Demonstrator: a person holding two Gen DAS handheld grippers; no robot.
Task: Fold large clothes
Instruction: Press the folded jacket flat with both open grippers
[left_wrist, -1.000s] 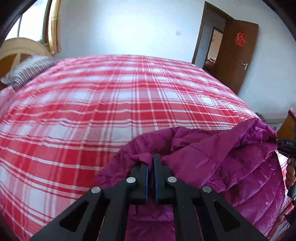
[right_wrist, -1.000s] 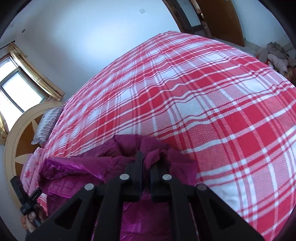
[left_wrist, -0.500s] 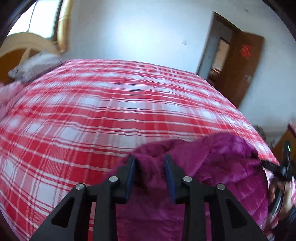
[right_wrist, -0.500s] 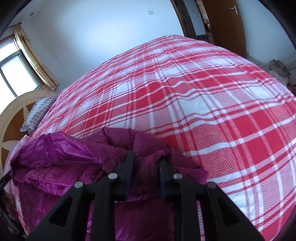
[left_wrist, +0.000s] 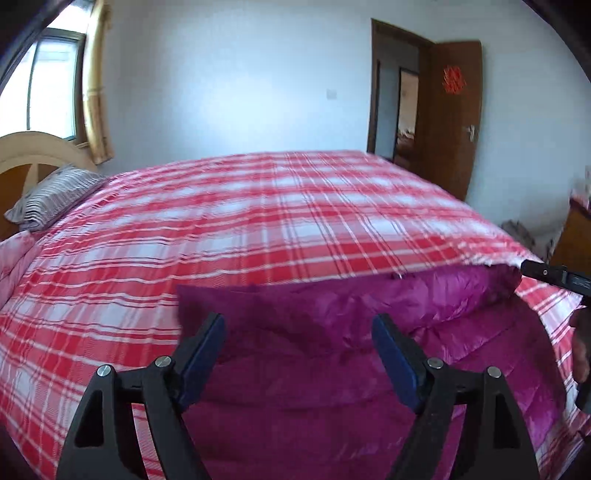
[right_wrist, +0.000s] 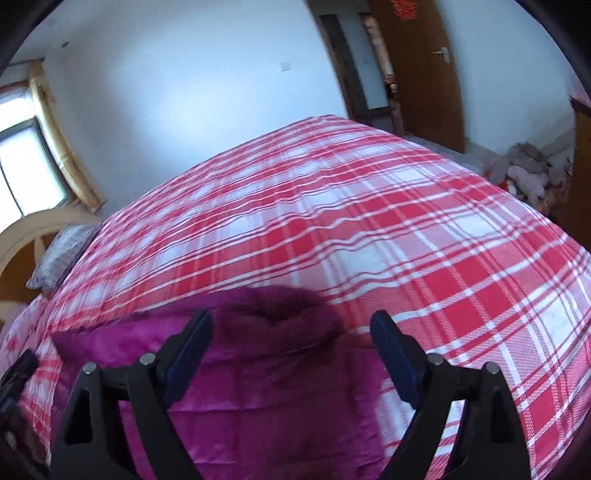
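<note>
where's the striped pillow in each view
Left wrist: the pillow lies at the far left edge, by the headboard.
Right wrist: the pillow lies at the left edge, lower in the frame and blurred.
Shared landmark: the brown door with its red decoration.

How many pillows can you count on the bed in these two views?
1. A striped pillow lies at the head of the bed by the headboard, on the far left of both views. Others may sit beyond the frame edge.
</note>
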